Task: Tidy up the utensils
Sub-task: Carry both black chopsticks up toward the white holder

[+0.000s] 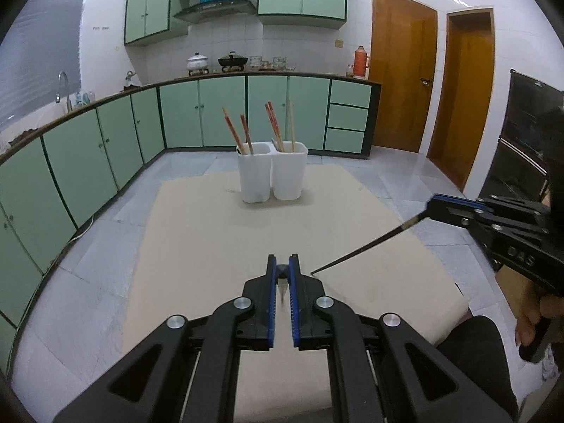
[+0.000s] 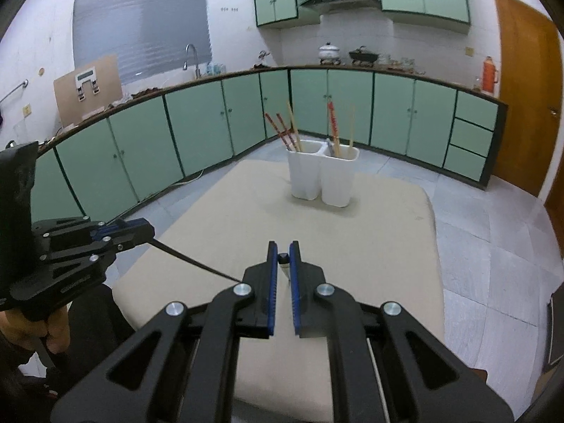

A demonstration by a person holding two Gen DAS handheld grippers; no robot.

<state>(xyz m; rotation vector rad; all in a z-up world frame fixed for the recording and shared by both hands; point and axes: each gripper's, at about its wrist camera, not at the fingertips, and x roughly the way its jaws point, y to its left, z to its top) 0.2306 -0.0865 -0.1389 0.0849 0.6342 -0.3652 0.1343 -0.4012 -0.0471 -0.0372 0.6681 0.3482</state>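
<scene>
Left wrist view: left gripper (image 1: 283,268) clamped on a black chopstick (image 1: 283,290); holder (image 1: 271,176) on the worktop (image 1: 197,232) already has chopsticks | Right wrist view: right gripper (image 2: 283,257) clamped on another chopstick (image 2: 284,268), holder well ahead | Judgement: both still to be put in.

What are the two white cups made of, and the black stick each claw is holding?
The white cups look like matte plastic: smooth, slightly see-through walls with moulded rims. The black chopstick in the right claw and the one in the left claw are thin, dark and a little shiny, perhaps lacquered wood or plastic; the pictures cannot settle which.
</scene>
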